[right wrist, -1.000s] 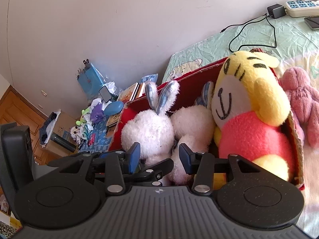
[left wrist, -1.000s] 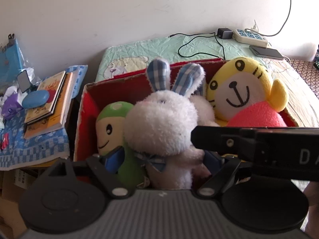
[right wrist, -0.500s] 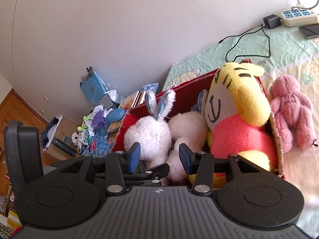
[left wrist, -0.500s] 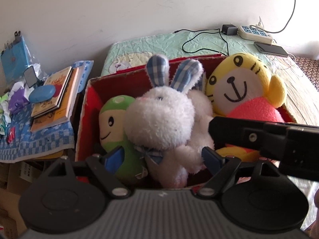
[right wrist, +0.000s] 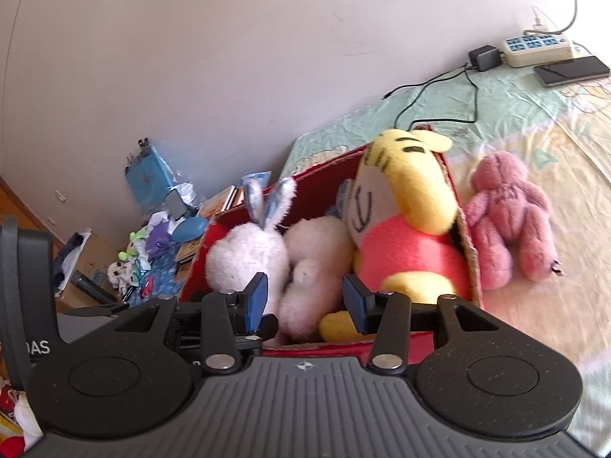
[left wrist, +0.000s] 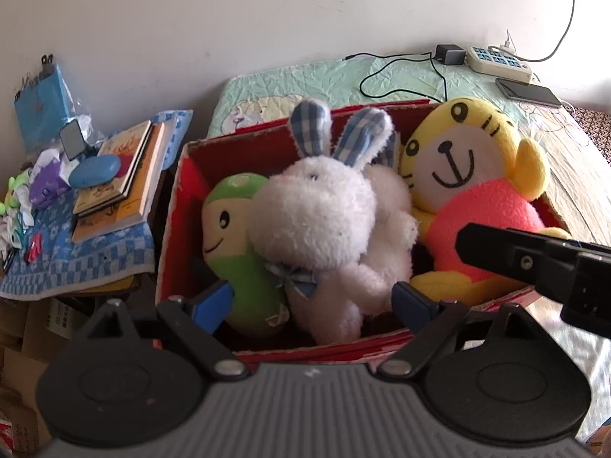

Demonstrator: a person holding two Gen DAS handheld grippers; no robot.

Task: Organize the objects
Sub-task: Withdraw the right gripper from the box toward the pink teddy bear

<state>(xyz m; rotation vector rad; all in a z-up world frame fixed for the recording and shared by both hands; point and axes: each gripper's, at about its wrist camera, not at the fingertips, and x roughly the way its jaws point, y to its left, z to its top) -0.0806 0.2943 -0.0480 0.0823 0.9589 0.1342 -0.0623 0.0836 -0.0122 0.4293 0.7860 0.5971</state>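
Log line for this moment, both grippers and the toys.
left gripper: open, empty | right gripper: open, empty | red cardboard box: holds white plush rabbit, yellow plush tiger | pink plush toy: outside, on bed

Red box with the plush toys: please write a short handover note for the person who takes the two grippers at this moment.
Left gripper: open, empty, at the near rim of the red box.
Right gripper: open, empty, at the same rim.
In the box: green doll, white rabbit, yellow tiger.
Done: these three sit inside.
Left: the pink plush lies on the bed beside the box, probably next, nearer the right gripper.
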